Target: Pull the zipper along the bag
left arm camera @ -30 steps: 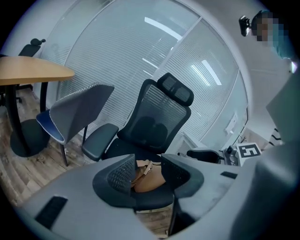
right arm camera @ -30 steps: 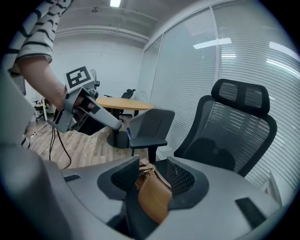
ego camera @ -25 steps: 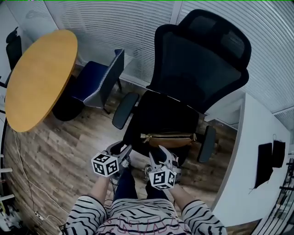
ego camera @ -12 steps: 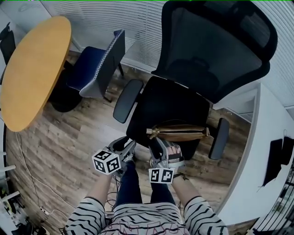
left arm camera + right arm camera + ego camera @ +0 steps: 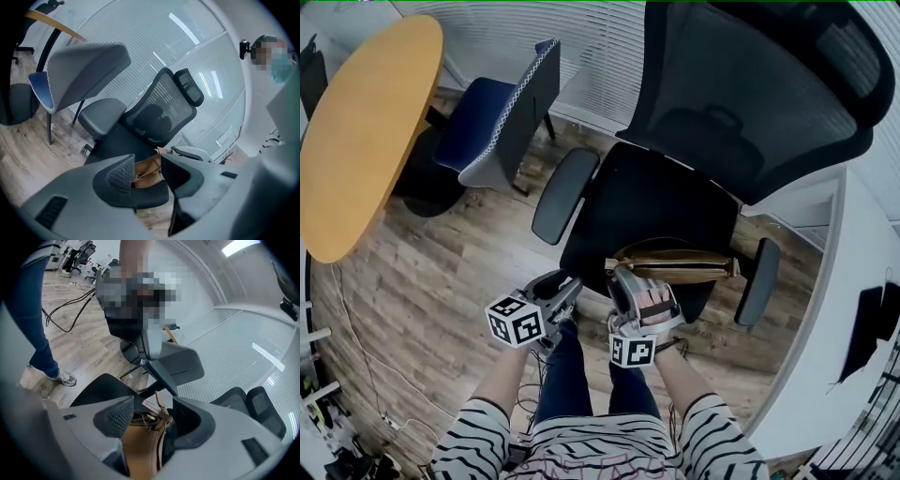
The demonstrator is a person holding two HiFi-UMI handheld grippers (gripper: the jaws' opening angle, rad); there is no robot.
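Bag (image 5: 675,265), tan smooth leather, slim and oblong, is lying on the black padded seat (image 5: 637,202) of the mesh-backed chair (image 5: 750,103). We're seeing the right claw (image 5: 147,416) opening, ribbed pads (image 5: 121,416) straddling the bag's end by the metal zipper (image 5: 161,446), not pressing. Left claw (image 5: 143,171) is hanging apart, empty, short of the seat.

Black mesh office chair (image 5: 642,202) on wood floor (image 5: 441,272), blue chair (image 5: 502,117) and round yellow table (image 5: 356,131) left, probably white desk (image 5: 820,366) right.
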